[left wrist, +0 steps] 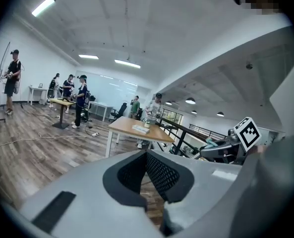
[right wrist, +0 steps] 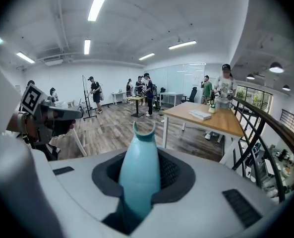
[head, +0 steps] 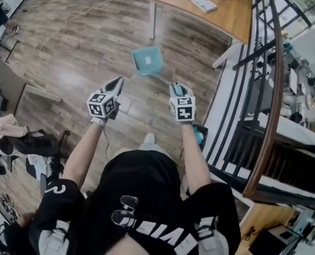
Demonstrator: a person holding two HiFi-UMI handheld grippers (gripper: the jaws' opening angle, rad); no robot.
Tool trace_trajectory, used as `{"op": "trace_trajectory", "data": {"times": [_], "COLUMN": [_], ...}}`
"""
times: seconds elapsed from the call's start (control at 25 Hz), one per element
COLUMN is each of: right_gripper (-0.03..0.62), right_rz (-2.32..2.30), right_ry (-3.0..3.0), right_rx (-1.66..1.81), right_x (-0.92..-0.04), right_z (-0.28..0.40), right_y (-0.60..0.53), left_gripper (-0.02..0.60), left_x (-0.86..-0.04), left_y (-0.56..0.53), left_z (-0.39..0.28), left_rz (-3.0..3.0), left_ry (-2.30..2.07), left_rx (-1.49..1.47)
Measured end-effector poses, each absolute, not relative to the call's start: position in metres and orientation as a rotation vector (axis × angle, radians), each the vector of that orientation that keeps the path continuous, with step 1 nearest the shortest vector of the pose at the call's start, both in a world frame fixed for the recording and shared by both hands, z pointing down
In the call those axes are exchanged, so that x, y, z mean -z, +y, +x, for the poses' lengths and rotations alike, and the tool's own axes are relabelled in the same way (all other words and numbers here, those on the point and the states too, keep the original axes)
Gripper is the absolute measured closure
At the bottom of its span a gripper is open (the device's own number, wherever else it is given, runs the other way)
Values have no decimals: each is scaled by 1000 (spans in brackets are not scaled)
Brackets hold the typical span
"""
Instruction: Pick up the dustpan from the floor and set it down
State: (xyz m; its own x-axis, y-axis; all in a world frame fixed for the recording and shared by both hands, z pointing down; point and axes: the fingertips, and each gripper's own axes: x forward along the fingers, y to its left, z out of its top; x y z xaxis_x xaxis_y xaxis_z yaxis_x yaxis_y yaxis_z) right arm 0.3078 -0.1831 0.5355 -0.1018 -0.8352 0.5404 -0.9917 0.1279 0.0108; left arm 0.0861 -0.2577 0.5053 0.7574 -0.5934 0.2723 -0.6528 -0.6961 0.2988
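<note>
The teal dustpan's pan (head: 147, 60) hangs above the wood floor just ahead of my hands. A thin rod runs back from it to my right gripper (head: 177, 87). In the right gripper view the teal handle (right wrist: 139, 172) stands up between the pads, its notched tip ahead of the jaws, and my right gripper (right wrist: 143, 155) is shut on it. The pan itself is hidden there. My left gripper (head: 117, 83) is held level beside the right one, apart from the dustpan. In its own view my left gripper (left wrist: 147, 155) has the pads meeting at the tips with nothing between them.
A wooden table (head: 226, 15) with a book and a small pot stands ahead to the right. A black railing with a wooden handrail (head: 271, 89) runs along my right. Bags and gear (head: 19, 142) lie at the left, a cable crosses the floor, and several people stand far off.
</note>
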Motion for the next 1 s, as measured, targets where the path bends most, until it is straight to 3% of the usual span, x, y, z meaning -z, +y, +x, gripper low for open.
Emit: {"op": "trace_trajectory", "data": {"times": [0.44, 1.0], "right_gripper": [513, 513], "right_rz": [1783, 1701], "right_ry": [-2072, -2104], "right_rx": [-420, -413], "right_x": [-482, -489], "right_z": [320, 321], "right_y": [-222, -242], "left_gripper": [583, 583], "left_x": [-488, -501], "left_y": [-275, -269], "left_z": [84, 67], "left_rz": [2584, 2541], "left_ry": [-1031, -1133], "left_rx": [-210, -251]}}
